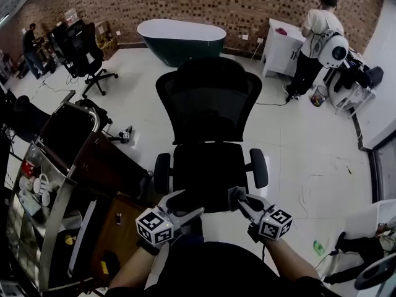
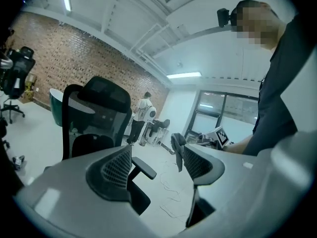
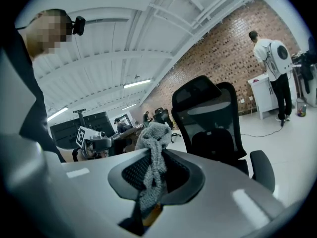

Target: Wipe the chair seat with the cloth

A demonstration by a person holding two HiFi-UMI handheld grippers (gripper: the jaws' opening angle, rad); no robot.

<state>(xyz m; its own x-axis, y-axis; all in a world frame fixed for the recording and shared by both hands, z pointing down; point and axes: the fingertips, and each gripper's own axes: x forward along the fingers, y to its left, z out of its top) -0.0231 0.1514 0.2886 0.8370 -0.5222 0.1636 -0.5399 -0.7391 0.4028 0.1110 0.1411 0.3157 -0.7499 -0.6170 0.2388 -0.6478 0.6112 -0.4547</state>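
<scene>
A black mesh office chair stands in front of me, its seat [image 1: 207,169] between two armrests. My right gripper [image 1: 241,203] hovers just off the seat's front edge, shut on a grey cloth [image 1: 236,196]. In the right gripper view the cloth [image 3: 152,155] hangs bunched between the shut jaws of that gripper [image 3: 153,168], with the chair [image 3: 210,118] beyond. My left gripper [image 1: 193,202] is beside it at the seat's front, open and empty. In the left gripper view that gripper [image 2: 156,158] has its pads apart, and the chair [image 2: 94,118] and the cloth [image 2: 177,148] show past them.
A metal cart [image 1: 59,184] with cups stands close on my left. A dark bathtub [image 1: 181,39] sits by the brick wall behind the chair. Another office chair [image 1: 83,45] is at the back left. A person [image 1: 315,36] stands at a white cabinet [image 1: 281,45] at the back right.
</scene>
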